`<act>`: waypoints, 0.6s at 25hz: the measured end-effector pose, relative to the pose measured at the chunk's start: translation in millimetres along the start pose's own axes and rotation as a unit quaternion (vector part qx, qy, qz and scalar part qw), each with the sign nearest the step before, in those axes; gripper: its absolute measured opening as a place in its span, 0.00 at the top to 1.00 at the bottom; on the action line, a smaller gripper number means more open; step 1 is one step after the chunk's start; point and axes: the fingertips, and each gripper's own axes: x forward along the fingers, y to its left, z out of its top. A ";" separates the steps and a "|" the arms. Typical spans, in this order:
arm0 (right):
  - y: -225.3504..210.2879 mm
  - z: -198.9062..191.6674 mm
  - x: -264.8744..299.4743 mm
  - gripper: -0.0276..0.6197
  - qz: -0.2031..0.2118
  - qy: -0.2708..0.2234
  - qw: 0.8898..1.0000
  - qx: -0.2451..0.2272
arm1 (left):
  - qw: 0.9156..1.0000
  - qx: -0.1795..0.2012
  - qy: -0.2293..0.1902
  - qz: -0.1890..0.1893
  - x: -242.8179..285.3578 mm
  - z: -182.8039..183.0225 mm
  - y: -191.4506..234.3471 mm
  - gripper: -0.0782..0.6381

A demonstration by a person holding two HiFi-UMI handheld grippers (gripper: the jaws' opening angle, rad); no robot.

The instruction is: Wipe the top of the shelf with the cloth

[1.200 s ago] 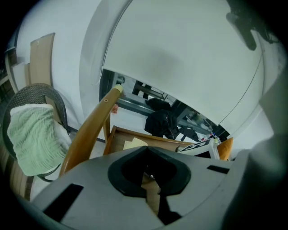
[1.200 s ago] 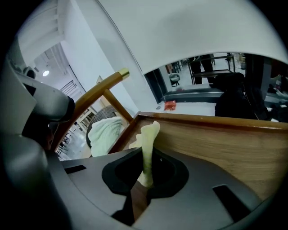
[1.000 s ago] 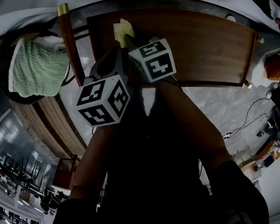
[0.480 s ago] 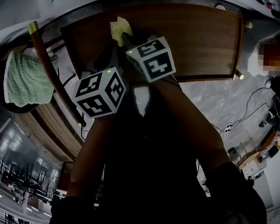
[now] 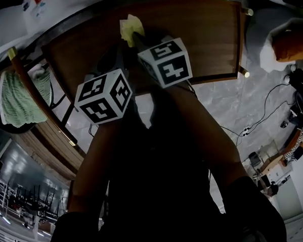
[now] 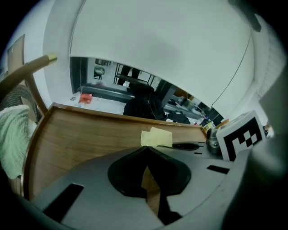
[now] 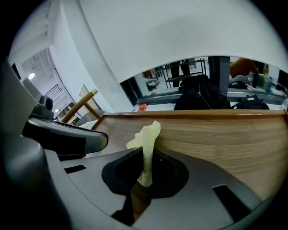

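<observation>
The wooden shelf top (image 5: 196, 39) fills the upper middle of the head view. A small pale yellow cloth (image 5: 130, 28) lies against it near its back left. My right gripper (image 7: 146, 155) is shut on the yellow cloth (image 7: 146, 139), which sticks up from between its jaws over the wood (image 7: 225, 134). My left gripper (image 6: 146, 150) is shut with nothing in it and hovers just left of the right one, over the shelf top (image 6: 85, 134). From there the cloth (image 6: 156, 137) shows just beyond its tips.
A green towel (image 5: 16, 101) hangs over a dark basket at the left, behind a wooden pole with a brass tip (image 5: 27, 81). Cables (image 5: 263, 121) run over the grey marbled floor at the right. A red item (image 6: 85, 97) lies beyond the shelf's back edge.
The view has swung: the shelf, the pole and the green towel slid left and down in the picture. Both grippers stay close together, and the cloth remains held at the shelf's back left.
</observation>
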 end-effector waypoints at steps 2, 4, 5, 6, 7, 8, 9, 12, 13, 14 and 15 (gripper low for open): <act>-11.6 1.2 -9.6 0.89 -0.008 -0.004 1.000 0.003 | 1.000 0.006 0.001 -0.007 4.0 0.8 -11.2 0.88; -24.4 1.6 -19.0 0.89 -0.016 -0.008 1.000 0.000 | 1.000 0.011 0.003 -0.012 9.2 -0.8 -23.1 0.88; -32.1 0.4 -24.3 0.89 -0.020 -0.010 1.000 0.000 | 1.000 0.012 0.005 -0.014 13.1 -2.9 -30.6 0.88; -40.6 -1.5 -29.9 0.89 -0.024 -0.011 1.000 0.002 | 1.000 0.013 0.007 -0.017 17.7 -5.3 -39.0 0.88; -49.7 -3.5 -35.5 0.89 -0.029 -0.013 0.999 0.004 | 1.000 0.014 0.009 -0.021 22.5 -7.6 -48.0 0.88; -58.4 -5.0 -41.0 0.89 -0.034 -0.015 0.999 0.006 | 0.999 0.017 0.011 -0.026 27.0 -9.2 -57.0 0.88; -66.4 -6.1 -46.5 0.89 -0.039 -0.016 0.999 0.007 | 0.999 0.019 0.012 -0.032 30.8 -10.2 -65.9 0.88; -90.3 -9.6 -64.1 0.89 -0.055 -0.020 0.998 0.012 | 0.998 0.027 0.013 -0.051 39.8 -13.2 -94.4 0.88; -99.2 -11.2 -70.1 0.89 -0.061 -0.021 0.998 0.014 | 0.998 0.029 0.014 -0.057 43.1 -14.9 -104.4 0.88; -108.3 -13.0 -76.0 0.89 -0.066 -0.023 0.997 0.016 | 0.997 0.031 0.014 -0.064 46.6 -16.6 -114.1 0.88; -117.6 -15.1 -81.8 0.89 -0.072 -0.023 0.997 0.018 | 0.997 0.033 0.014 -0.069 50.2 -18.1 -123.3 0.88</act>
